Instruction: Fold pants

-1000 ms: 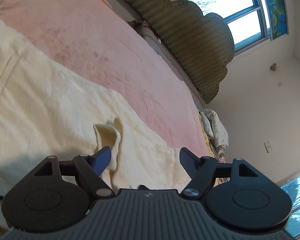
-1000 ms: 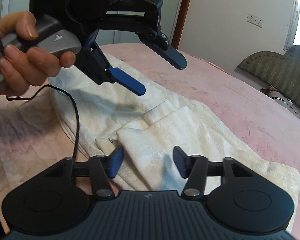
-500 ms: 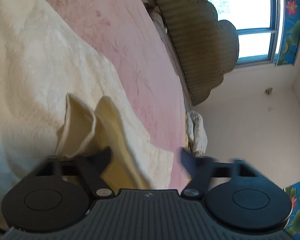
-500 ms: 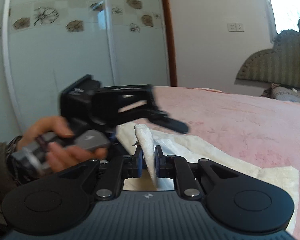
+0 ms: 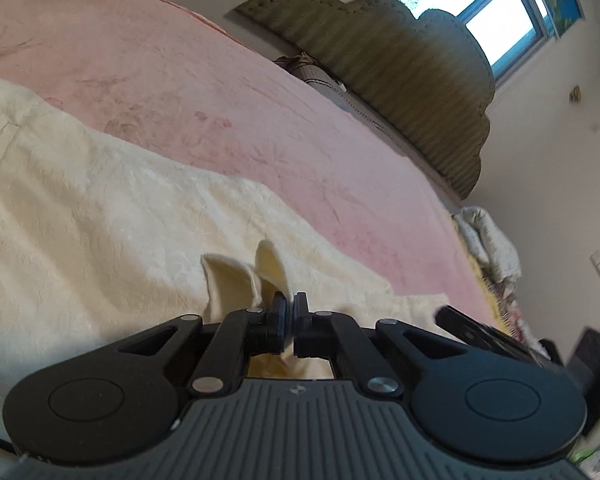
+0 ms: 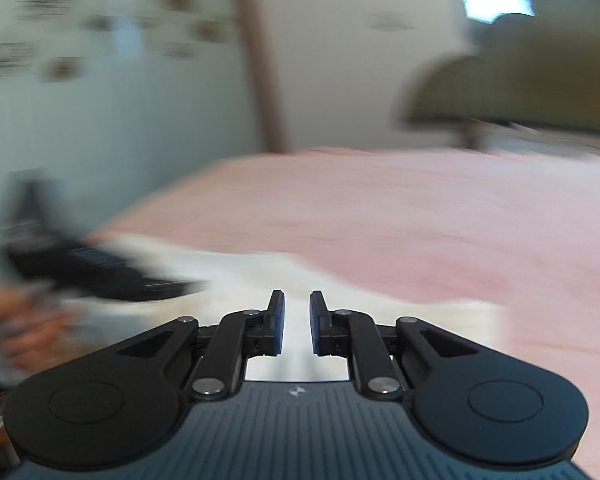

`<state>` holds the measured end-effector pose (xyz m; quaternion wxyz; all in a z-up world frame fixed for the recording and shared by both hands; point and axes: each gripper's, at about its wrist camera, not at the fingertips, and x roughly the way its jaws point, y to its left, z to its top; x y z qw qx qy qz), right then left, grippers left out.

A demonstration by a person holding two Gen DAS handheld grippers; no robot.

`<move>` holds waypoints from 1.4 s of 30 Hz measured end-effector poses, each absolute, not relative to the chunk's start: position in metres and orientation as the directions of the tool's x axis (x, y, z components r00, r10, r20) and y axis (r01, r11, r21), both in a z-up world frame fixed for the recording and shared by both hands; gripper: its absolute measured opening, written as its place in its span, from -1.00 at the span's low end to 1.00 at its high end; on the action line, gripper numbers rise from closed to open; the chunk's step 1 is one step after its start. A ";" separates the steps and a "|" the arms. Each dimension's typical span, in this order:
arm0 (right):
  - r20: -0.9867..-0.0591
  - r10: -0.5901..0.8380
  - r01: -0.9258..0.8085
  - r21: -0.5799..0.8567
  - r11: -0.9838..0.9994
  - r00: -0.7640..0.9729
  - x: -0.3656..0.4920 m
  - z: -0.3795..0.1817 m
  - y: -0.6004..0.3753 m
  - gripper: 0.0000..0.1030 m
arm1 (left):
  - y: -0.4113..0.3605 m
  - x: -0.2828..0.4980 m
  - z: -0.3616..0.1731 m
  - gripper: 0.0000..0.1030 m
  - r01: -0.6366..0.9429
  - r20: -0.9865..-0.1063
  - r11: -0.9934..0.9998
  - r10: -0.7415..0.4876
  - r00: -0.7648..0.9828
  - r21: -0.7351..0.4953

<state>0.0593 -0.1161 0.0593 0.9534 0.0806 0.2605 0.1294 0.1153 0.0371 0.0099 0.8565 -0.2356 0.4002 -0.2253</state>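
Cream textured pants [image 5: 100,216] lie spread on a pink bed cover [image 5: 204,92]. My left gripper [image 5: 291,312] is shut on a pinched-up fold of the pants [image 5: 244,280] that sticks up beside the fingers. In the blurred right wrist view, my right gripper [image 6: 297,316] has its jaws close together with a narrow gap; cream cloth [image 6: 296,360] shows in and behind the gap, and I cannot tell whether it is gripped. The left gripper's body and the hand holding it appear blurred at the left [image 6: 92,272].
A padded olive-green headboard [image 5: 400,72] stands at the far side of the bed, with a window [image 5: 492,8] above it. A heap of bedding [image 5: 488,240] lies at the bed's right edge. A brown door frame [image 6: 264,60] stands behind the bed.
My left gripper has closed from wide open onto a raised fold of the pants. My right gripper shut on cloth half a second ago; its jaws now stand slightly apart and its view is blurred.
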 end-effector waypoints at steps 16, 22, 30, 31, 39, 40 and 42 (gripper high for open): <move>-0.573 0.551 -0.531 0.225 0.817 0.607 0.038 0.041 -0.025 -0.56 | 0.047 0.102 0.010 -0.97 0.192 -0.600 0.852 -0.486 0.635 -0.487; -0.545 0.552 -0.506 0.250 0.825 0.631 0.036 0.055 -0.043 -0.21 | 0.045 0.099 0.011 -0.93 0.188 -0.625 0.864 -0.473 0.621 -0.468; -0.631 0.207 -0.184 0.103 0.978 0.748 0.095 0.052 -0.120 -0.20 | 0.030 0.101 0.047 -0.70 0.252 -0.576 0.863 -0.485 0.658 -0.438; -0.647 0.216 -0.176 0.127 0.976 0.731 0.104 0.045 -0.125 -0.20 | 0.022 0.103 0.047 -0.54 0.283 -0.582 0.859 -0.501 0.641 -0.427; -0.595 0.193 -0.124 0.156 0.980 0.780 0.090 0.054 -0.146 -0.16 | 0.012 0.111 0.037 -0.42 0.326 -0.603 0.855 -0.516 0.609 -0.403; -0.582 0.208 -0.137 0.164 0.977 0.786 0.089 0.057 -0.148 -0.15 | 0.010 0.111 0.035 -0.33 0.338 -0.602 0.850 -0.526 0.601 -0.405; -0.574 0.298 -0.220 0.203 0.954 0.763 0.089 0.054 -0.145 -0.15 | 0.001 0.113 0.030 -0.25 0.349 -0.622 0.850 -0.526 0.581 -0.394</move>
